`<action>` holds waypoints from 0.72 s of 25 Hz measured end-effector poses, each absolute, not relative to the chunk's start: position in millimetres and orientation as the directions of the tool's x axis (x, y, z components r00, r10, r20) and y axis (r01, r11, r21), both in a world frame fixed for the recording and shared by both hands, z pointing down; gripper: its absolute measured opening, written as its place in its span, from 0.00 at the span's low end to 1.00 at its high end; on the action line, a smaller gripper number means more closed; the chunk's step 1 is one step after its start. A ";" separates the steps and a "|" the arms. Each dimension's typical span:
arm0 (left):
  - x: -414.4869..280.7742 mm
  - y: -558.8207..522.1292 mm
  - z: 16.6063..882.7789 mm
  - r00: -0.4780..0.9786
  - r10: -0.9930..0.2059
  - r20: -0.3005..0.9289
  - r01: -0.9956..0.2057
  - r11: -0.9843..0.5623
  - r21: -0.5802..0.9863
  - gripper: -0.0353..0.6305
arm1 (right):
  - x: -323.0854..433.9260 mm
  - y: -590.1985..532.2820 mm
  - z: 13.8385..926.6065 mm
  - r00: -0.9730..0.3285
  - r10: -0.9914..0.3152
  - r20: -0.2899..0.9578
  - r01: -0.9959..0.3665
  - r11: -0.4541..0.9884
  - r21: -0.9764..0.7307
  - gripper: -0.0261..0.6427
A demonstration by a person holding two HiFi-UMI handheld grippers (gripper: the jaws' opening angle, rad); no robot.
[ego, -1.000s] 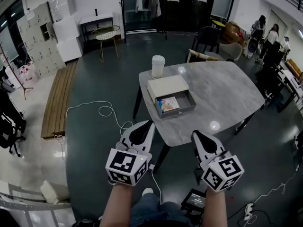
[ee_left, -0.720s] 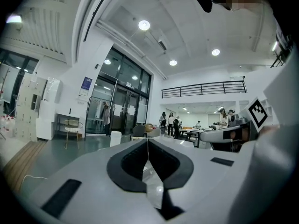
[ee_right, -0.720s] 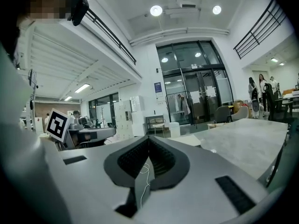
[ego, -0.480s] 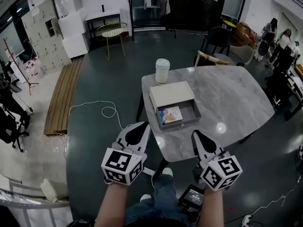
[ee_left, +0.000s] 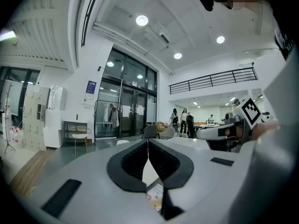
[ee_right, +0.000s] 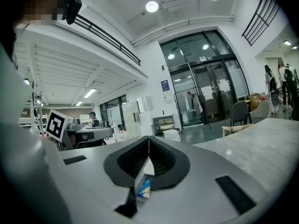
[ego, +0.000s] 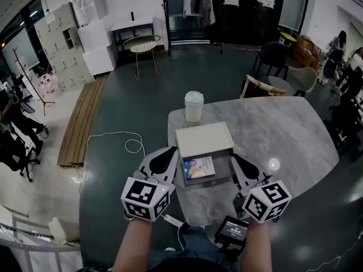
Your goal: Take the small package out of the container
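A grey marbled worktop (ego: pixel 283 135) is standing on a dark floor (ego: pixel 227 67), with wooden decking (ego: pixel 82 120) at ten o'clock. The small package (ego: pixel 198 167) is lying in the open container (ego: pixel 204 139), and a white cup (ego: pixel 193 107) is sitting at its twelve o'clock. The left tongs (ego: pixel 170 151) and right tongs (ego: pixel 233 158) are flanking it, both pinched closed and empty.

**A:** What lies between the two grippers?

**B:** The open drawer (ego: pixel 223 169). Its top is uncovered, so there is room to come in from above. Its low side walls sit just inside the left gripper (ego: pixel 169 152) and the right gripper (ego: pixel 235 158), and both have their jaws together.

**A:** And straight ahead of them?

**B:** The cream box (ego: pixel 204 139) blocks that way just past the drawer, and the white cup (ego: pixel 193 107) stands beyond it.

**A:** Outward?

**B:** Right of the right gripper there is bare marble table (ego: pixel 283 140). Left of the left gripper the table ends, with open floor (ego: pixel 113 180) below.
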State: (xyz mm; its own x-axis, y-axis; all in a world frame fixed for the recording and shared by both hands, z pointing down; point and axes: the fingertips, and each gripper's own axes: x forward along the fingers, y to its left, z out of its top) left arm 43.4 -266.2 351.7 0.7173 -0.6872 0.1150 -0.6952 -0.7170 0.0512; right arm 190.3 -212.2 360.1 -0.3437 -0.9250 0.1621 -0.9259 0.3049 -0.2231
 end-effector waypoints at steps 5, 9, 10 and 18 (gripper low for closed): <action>53.3 -297.1 365.8 0.674 -0.725 0.142 -0.738 -0.670 0.081 0.07 | 197.8 -246.2 387.6 -0.423 -0.865 0.271 -0.902 0.373 -0.218 0.08; 59.6 -316.3 382.0 0.638 -0.753 0.162 -0.770 -0.625 0.127 0.07 | 197.8 -265.3 420.9 -0.469 -0.790 0.395 -0.883 0.422 -0.204 0.08; 61.6 -319.0 385.9 0.632 -0.756 0.169 -0.775 -0.618 0.134 0.07 | 198.9 -268.8 428.7 -0.475 -0.773 0.420 -0.880 0.427 -0.209 0.08; 61.3 -335.7 419.0 0.584 -0.775 0.240 -0.812 -0.561 0.163 0.07 | 199.3 -283.1 501.5 -0.532 -0.587 0.610 -0.841 0.449 -0.302 0.33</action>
